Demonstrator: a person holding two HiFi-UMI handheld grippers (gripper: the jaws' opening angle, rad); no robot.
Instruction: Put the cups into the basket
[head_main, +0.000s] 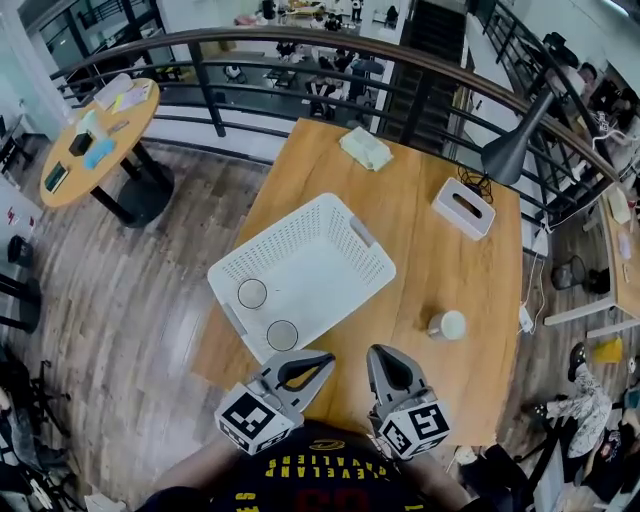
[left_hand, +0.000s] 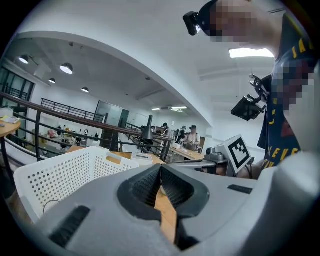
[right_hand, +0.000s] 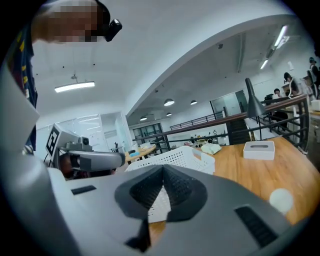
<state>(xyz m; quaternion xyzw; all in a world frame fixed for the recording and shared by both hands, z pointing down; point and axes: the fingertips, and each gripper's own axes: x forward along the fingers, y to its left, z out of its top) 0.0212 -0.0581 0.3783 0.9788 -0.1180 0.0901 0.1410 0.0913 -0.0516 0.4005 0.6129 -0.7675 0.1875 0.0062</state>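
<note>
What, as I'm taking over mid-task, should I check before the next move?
1. Right hand-held gripper empty: ok, jaws together on nothing.
2. Left hand-held gripper empty: ok, same.
3. Right jaws open for a grasp: not ok.
4. Last cup clear of clutter: ok, it stands alone on the table, right of the basket.
5. Room in basket: ok, two cups sit at its near end.

In the right gripper view the lone cup (right_hand: 281, 198) is only a blurred pale blob. In the left gripper view the basket (left_hand: 60, 175) wall hides nearly all of the two cups (head_main: 252, 293) inside.
</note>
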